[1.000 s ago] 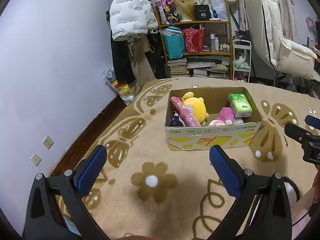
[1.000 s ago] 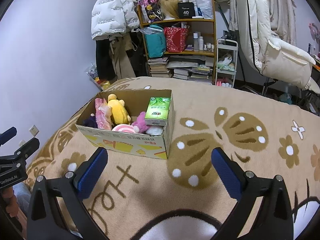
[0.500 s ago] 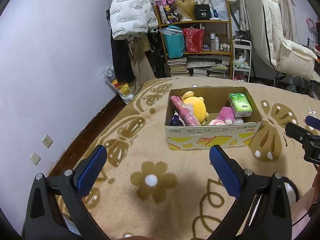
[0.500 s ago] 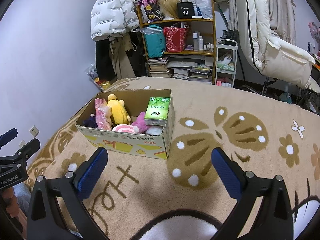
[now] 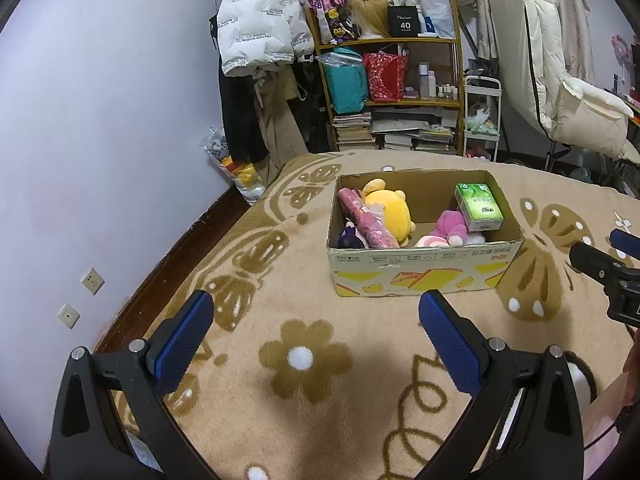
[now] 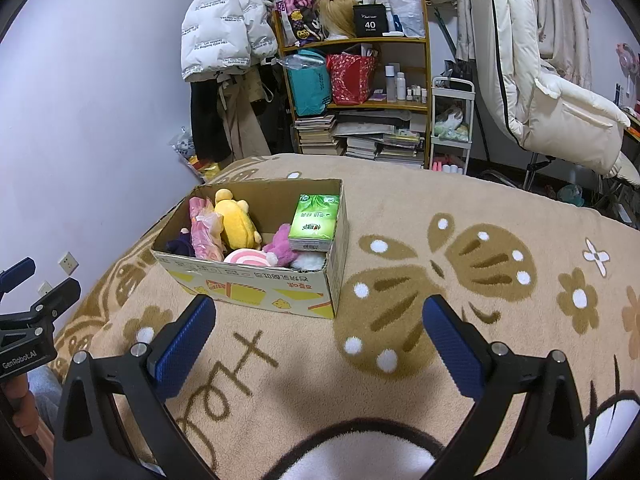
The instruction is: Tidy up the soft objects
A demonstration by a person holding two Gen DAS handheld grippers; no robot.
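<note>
A: Status? Where's the soft stuff?

B: All in the cardboard box [image 5: 424, 276] on the blanket [image 5: 304, 400]. Yellow plush [image 5: 390, 212], pink wrapped bundle [image 5: 366, 220] and a dark purple toy [image 5: 350, 236] on the box's left side. Pink plush [image 5: 452, 226], a pink-and-white swirl toy [image 6: 248, 258] and a green tissue pack [image 5: 478, 206] on its right side. I see nothing loose on the blanket.

A: Tongs?

B: Left gripper [image 5: 316, 322] spread wide, nothing between the pads. Right gripper [image 6: 318, 326] same, spread and empty. Both hover short of the box, well apart from it.

A: Risks?

B: Judgement only: the tissue pack leans on the right wall above the toys, so a reach for the pink plush can knock it over or out. The box looks light, and a push on its wall likely slides it on the blanket. Plush squashes, so a shallow pinch can slip off. The bundle's film wrap looks slick. The 2 grippers sit near each other and can clash if both go in.

A: Any text?

B: "40" on a black box [image 6: 370, 20] on the top shelf [image 6: 360, 42]. "GenRobot.AI" on the left gripper body in the right view. White puffer jacket [image 5: 256, 20] has repeated print, too small to read. Box front has red Chinese characters, and the tissue pack has Chinese text; I can't make out either.
</note>
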